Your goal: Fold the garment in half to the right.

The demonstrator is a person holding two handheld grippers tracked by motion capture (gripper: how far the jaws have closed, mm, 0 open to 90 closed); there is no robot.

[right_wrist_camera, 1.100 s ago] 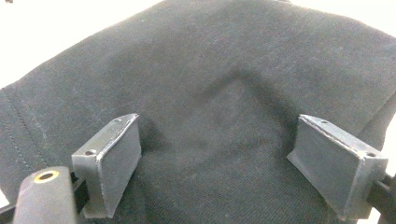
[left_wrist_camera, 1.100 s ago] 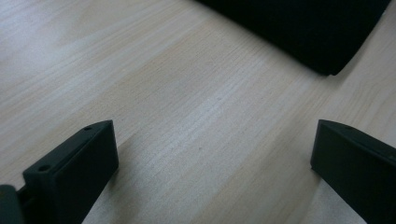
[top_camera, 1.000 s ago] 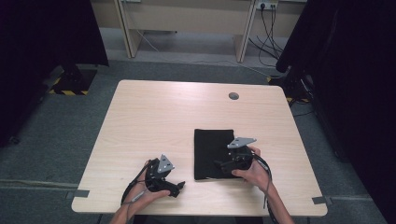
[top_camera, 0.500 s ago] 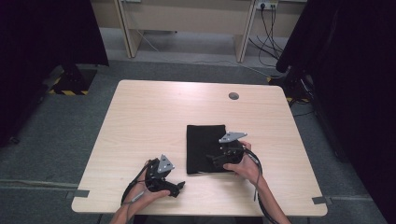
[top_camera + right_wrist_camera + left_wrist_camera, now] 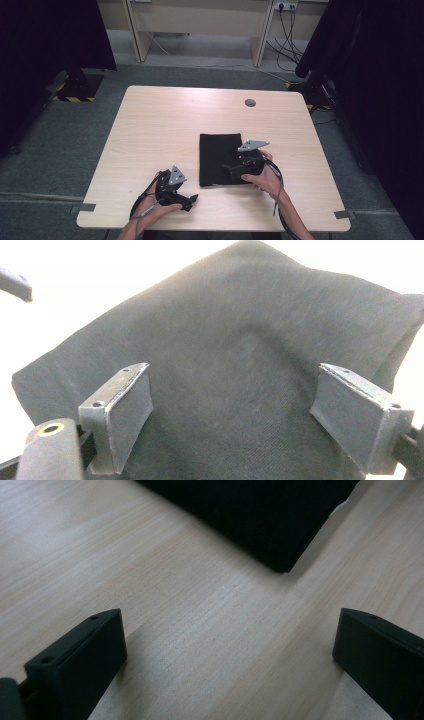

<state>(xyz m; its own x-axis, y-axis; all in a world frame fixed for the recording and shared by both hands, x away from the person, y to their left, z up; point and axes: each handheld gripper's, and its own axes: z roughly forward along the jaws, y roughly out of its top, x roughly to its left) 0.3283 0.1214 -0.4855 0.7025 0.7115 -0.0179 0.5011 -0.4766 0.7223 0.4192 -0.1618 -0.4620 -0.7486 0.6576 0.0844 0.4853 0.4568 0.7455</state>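
On the near right half of the worktop: a folded black cloth, lying flat, long axis running away from the person, short edges near and far. Directly over its right-hand part, the right hand-held gripper, jaws spread wide and grasping nothing, pointing leftward across the fabric. In the right gripper view, the same cloth spread beneath and between both jaws, a soft dent in its middle, one corner bunched at the far right; whether the jaw tips actually touch the fabric, impossible to tell.

Near the front left edge, the left hand-held gripper, likewise released and empty, resting low over bare wood, aimed rightward. In the left gripper view, a near corner of the cloth ahead and slightly right of centre, apart from both jaws, with bare wood between.

Clearly nearer: the right one, already above the fabric. Likely next: closing on an edge or fold from that side, or a short reach forward from the left to the near left corner.
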